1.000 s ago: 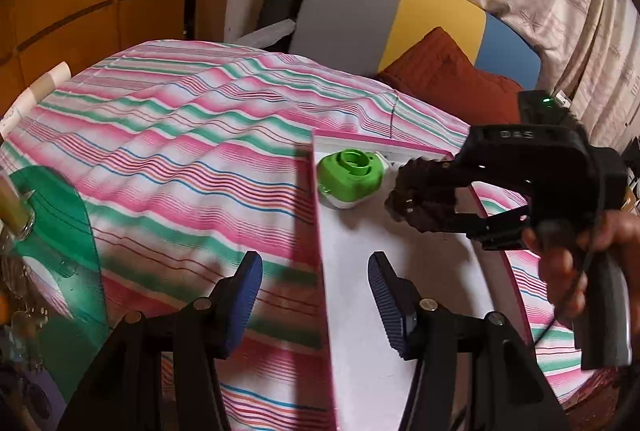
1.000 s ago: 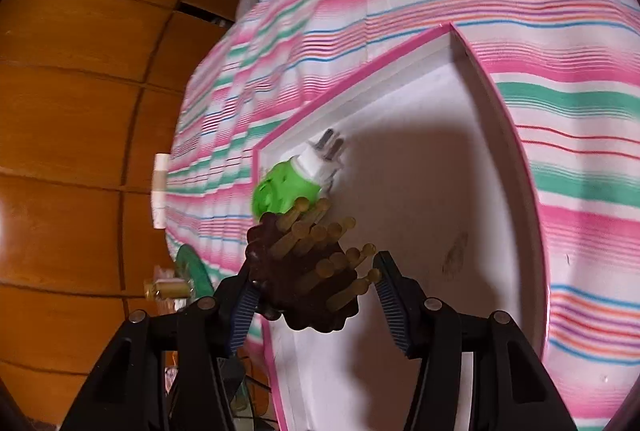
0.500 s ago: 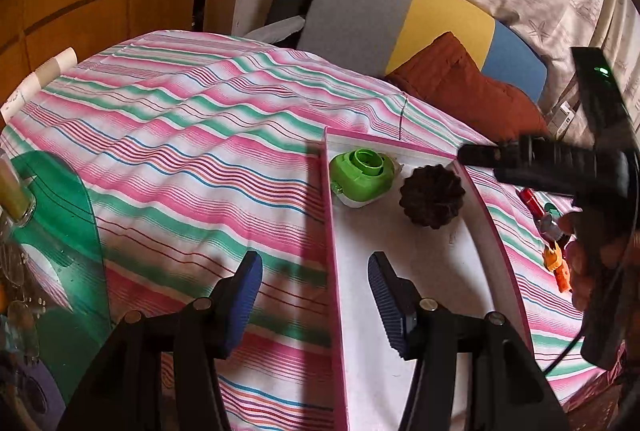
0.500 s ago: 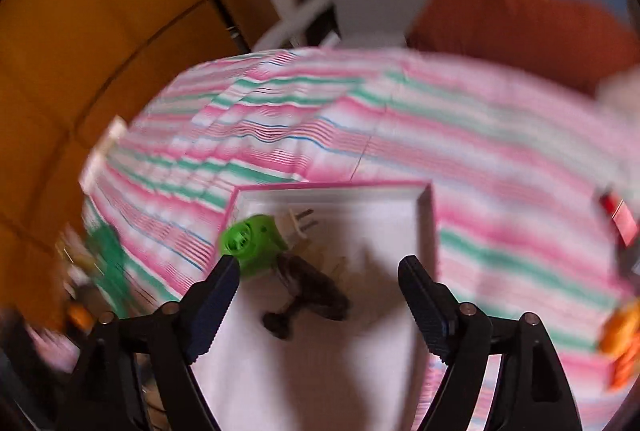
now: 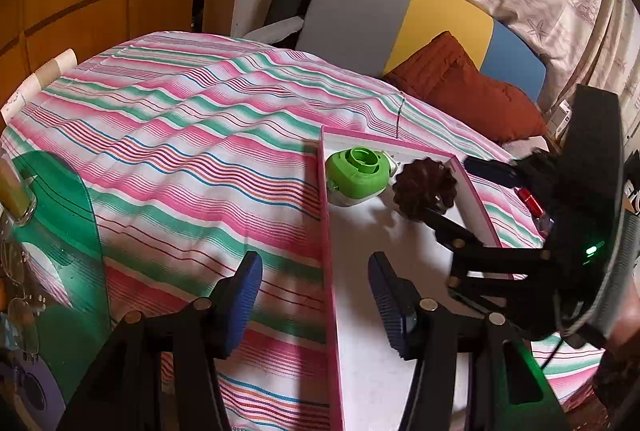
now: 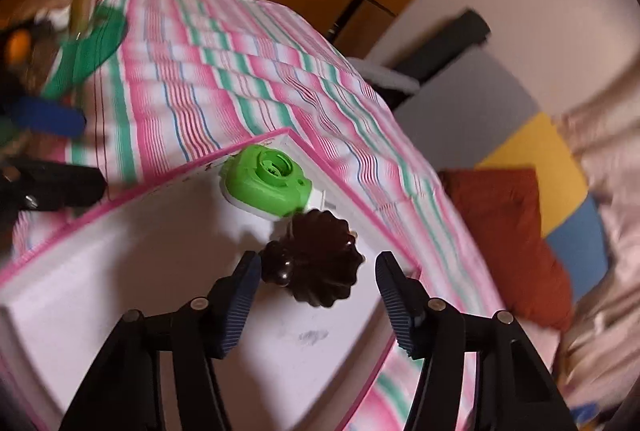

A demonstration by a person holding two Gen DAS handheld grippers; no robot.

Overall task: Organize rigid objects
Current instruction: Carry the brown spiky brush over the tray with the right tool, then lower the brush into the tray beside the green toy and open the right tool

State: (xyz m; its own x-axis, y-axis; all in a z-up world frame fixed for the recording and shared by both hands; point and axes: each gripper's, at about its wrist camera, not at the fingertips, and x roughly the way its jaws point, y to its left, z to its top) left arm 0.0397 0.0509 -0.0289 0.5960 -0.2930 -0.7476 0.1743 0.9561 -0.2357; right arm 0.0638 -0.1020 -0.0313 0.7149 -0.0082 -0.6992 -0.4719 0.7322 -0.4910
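A white tray with pink rim (image 5: 329,231) (image 6: 120,197) lies on the striped bed. In its far corner sits a green plug-in device (image 5: 358,177) (image 6: 266,183), and a brown scalloped brush (image 5: 424,189) (image 6: 316,259) lies next to it. My right gripper (image 6: 318,265) (image 5: 448,191) reaches in from the right. Its jaws are closing with the brush between their tips. The left pad is at the brush's knob and a gap shows at the right pad. My left gripper (image 5: 315,263) stands open astride the tray's left wall, with only that wall between its pads.
Small red and orange items (image 5: 530,199) lie on the bed right of the tray. A green glass plate (image 5: 60,215) with a jar stands at the left edge. A rust cushion (image 5: 468,91) and a colour-block headboard (image 5: 400,19) are behind.
The right gripper held the brush over the tray, let it go beside the green device and drew back. It has now rolled and come back around the brush. The left gripper stayed put.
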